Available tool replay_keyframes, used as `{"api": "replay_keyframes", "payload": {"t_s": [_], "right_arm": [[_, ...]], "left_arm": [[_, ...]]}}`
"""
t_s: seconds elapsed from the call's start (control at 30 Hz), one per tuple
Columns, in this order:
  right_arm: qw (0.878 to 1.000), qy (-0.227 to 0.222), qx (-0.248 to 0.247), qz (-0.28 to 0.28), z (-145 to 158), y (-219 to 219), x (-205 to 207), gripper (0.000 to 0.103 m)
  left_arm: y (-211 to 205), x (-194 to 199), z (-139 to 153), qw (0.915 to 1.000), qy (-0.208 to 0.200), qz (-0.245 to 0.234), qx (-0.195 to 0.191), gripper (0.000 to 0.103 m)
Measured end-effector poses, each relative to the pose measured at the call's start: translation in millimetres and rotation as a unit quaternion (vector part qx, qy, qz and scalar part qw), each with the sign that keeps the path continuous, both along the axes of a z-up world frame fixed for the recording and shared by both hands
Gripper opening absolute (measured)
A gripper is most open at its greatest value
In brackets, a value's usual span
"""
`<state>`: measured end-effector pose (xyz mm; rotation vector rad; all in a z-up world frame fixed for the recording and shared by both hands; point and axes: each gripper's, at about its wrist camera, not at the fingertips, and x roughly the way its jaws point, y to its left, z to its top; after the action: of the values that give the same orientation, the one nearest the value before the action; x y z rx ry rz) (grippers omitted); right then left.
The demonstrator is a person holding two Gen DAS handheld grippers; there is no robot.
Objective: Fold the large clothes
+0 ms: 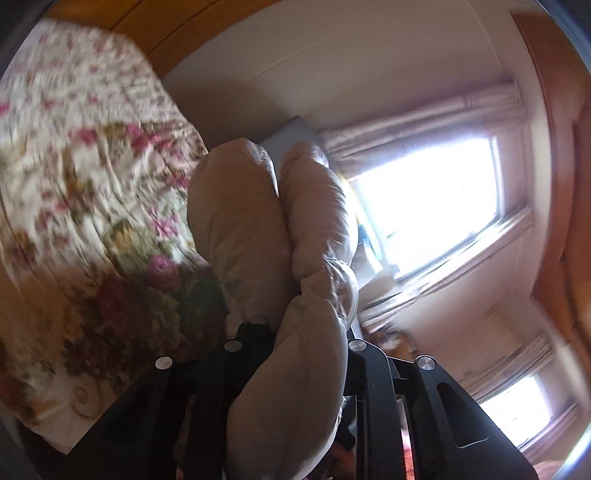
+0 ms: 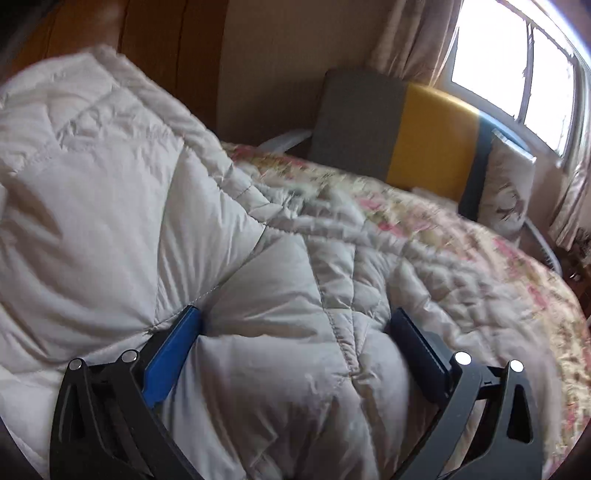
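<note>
Here, in the left wrist view, no brand, label or writing can be read on anything. The left tool (image 1: 291, 332) is pinching a thick bunched fold of the beige quilted down coat (image 1: 280, 229), which rises from between its black fingers and blocks the middle of the view. To the left lies the bed's floral bedspread (image 1: 74, 166), blurred. Behind the fold a bright window (image 1: 424, 199) with pale curtains (image 1: 413, 110) shows, and wooden panelling (image 1: 177, 33) curves along the top.

In the right wrist view there is likewise nothing legible. The right tool (image 2: 295, 325) has its jaws spread wide, one blue pad (image 2: 173, 347) and one dark pad (image 2: 417, 347) sunk into the puffy coat (image 2: 147, 206) on either side of a stitched panel; the fabric bulges between them, and whether they squeeze it I cannot tell. The coat lies heaped on the bed, covering the near part of the floral bedspread (image 2: 461, 240). Beyond stands a grey and yellow headboard (image 2: 406, 136), with a pale cushion (image 2: 509, 184) leaning beside it under the window (image 2: 517, 66).
</note>
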<state>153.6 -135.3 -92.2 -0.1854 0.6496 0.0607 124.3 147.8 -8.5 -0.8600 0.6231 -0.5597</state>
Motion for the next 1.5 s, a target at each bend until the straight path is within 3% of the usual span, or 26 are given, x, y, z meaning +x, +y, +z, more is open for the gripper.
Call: {"api": "replay_keyframes", "payload": {"t_s": [0.1,0.33,0.47,0.7,0.83,0.9,1.03,1.17,1.37,1.5], "right_arm": [[0.999,-0.010,-0.045,-0.013,-3.0,14.5,2.0,0.101],[0.999,0.030,0.004,-0.018,18.7,-17.1,-5.2,0.101],[0.998,0.009,0.044,-0.039,40.2,-52.5,-38.7,0.101],[0.992,-0.005,0.045,-0.119,48.5,-125.9,-90.1,0.101],[0.984,0.013,0.021,-0.175,33.5,-162.7,-100.9,0.101],[0.983,0.043,0.053,-0.167,18.0,-177.3,-98.4,0.101],[0.974,0.068,0.133,-0.168,-4.7,-187.5,-92.9,0.101],[0.972,0.069,0.156,-0.163,-4.0,-187.3,-100.0,0.101],[0.958,0.038,0.216,-0.184,11.1,-217.6,-124.3,0.101],[0.945,0.015,0.244,-0.217,20.3,-245.9,-147.0,0.101]], "left_arm": [[-17.5,-5.9,13.9,0.9993,-0.005,-0.005,0.037,0.020],[-77.5,-13.8,61.5,0.9869,-0.044,-0.005,0.155,0.021],[-103.4,-18.7,80.3,0.9764,-0.067,-0.004,0.205,0.021],[-146.8,-28.1,94.1,0.9598,-0.092,-0.008,0.265,0.021],[-174.3,-32.6,98.2,0.9510,-0.111,-0.016,0.288,0.024],[-187.2,-33.4,98.3,0.9470,-0.118,-0.022,0.298,0.025],[-225.8,-37.7,96.9,0.9312,-0.135,-0.045,0.336,0.027],[-262.2,-38.6,88.8,0.9172,-0.147,-0.066,0.364,0.028],[-314.6,-38.3,67.5,0.8938,-0.170,-0.108,0.401,0.035],[-350.0,-39.3,44.0,0.8731,-0.185,-0.134,0.431,0.041]]}}
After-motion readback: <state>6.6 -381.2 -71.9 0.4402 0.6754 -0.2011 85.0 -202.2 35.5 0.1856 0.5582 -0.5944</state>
